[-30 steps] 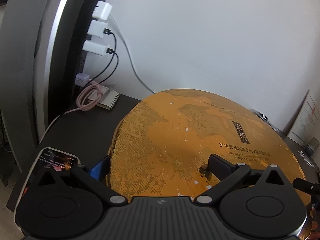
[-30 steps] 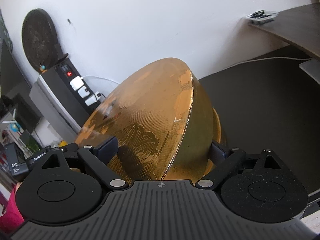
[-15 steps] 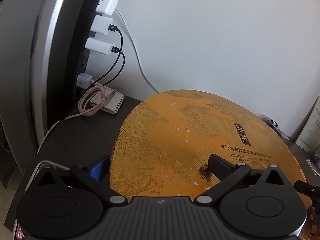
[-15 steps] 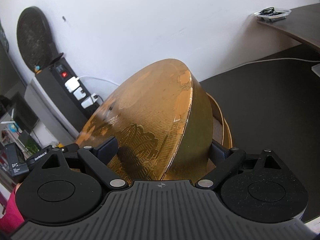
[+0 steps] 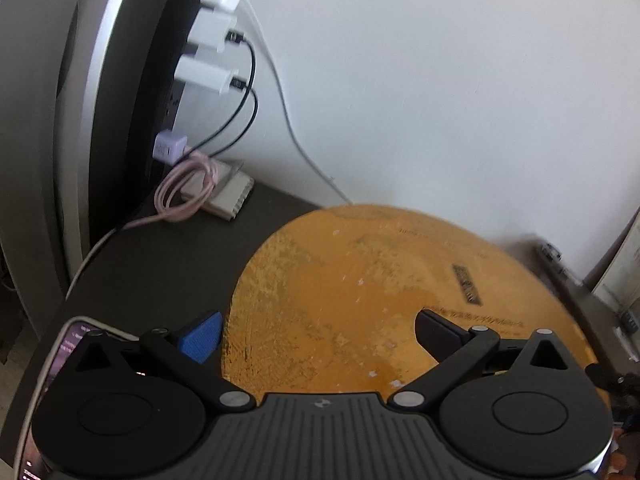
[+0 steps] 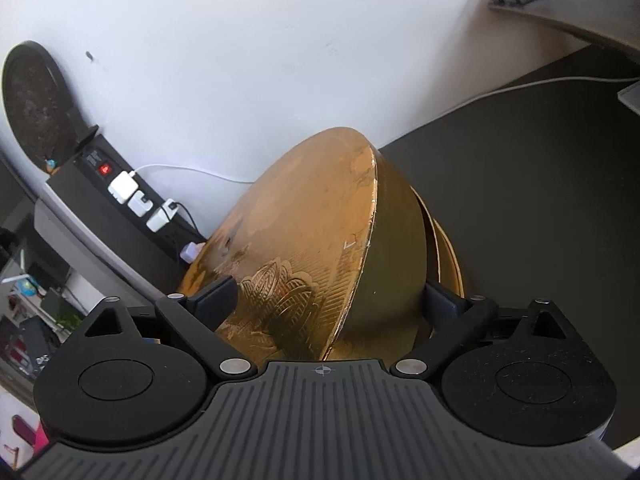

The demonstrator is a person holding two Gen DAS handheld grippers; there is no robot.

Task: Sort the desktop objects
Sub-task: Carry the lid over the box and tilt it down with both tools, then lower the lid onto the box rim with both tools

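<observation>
A round golden box lid with worn orange print fills the left wrist view. My left gripper is shut on its edge, one finger below and one finger on top. In the right wrist view the lid is tilted and lifted off the golden box base beneath it. My right gripper is shut on the lid's rim, one finger on its top face and one on its side wall.
A black power strip with white chargers stands at the left by the white wall. A coiled pink cable and a phone lie on the dark desk. Papers stand at the right.
Both grippers have raised the lid higher and away from the base. The power strip and chargers look closer in the left wrist view.
</observation>
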